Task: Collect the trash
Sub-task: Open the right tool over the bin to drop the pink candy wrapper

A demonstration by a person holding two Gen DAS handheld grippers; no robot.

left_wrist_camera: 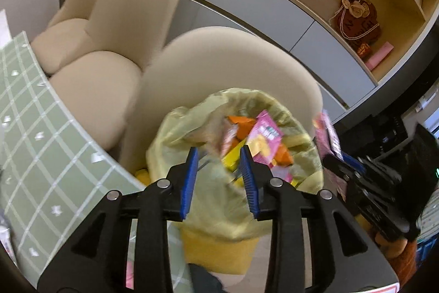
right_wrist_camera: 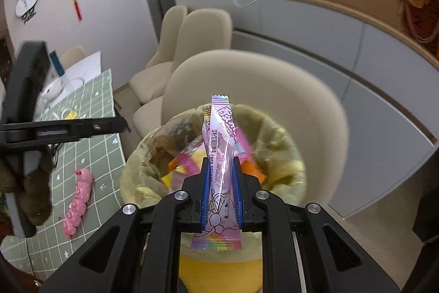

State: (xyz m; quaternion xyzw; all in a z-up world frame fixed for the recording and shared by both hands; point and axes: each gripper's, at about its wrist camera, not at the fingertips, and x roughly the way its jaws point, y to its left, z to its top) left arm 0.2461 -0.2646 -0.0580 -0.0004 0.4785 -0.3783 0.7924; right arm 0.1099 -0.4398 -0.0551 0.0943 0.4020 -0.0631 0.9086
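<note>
A yellow bin lined with a yellowish bag (left_wrist_camera: 192, 125) (right_wrist_camera: 285, 153) stands beside the table, with several pink, orange and yellow wrappers (left_wrist_camera: 263, 136) (right_wrist_camera: 186, 164) inside. My left gripper (left_wrist_camera: 219, 153) is open and empty just above the bin's near rim. My right gripper (right_wrist_camera: 221, 164) is shut on a pink snack wrapper (right_wrist_camera: 219, 144) and holds it upright over the bin's opening. The right gripper with its wrapper (left_wrist_camera: 326, 128) shows blurred at the right in the left wrist view.
A table with a green checked cloth (left_wrist_camera: 41, 144) (right_wrist_camera: 90, 106) lies to the left, with a pink caterpillar toy (right_wrist_camera: 78, 197) and a brown plush (right_wrist_camera: 35, 191) on it. Beige chairs (left_wrist_camera: 219, 65) (right_wrist_camera: 255, 78) stand close behind the bin. Grey cabinets and shelves line the wall.
</note>
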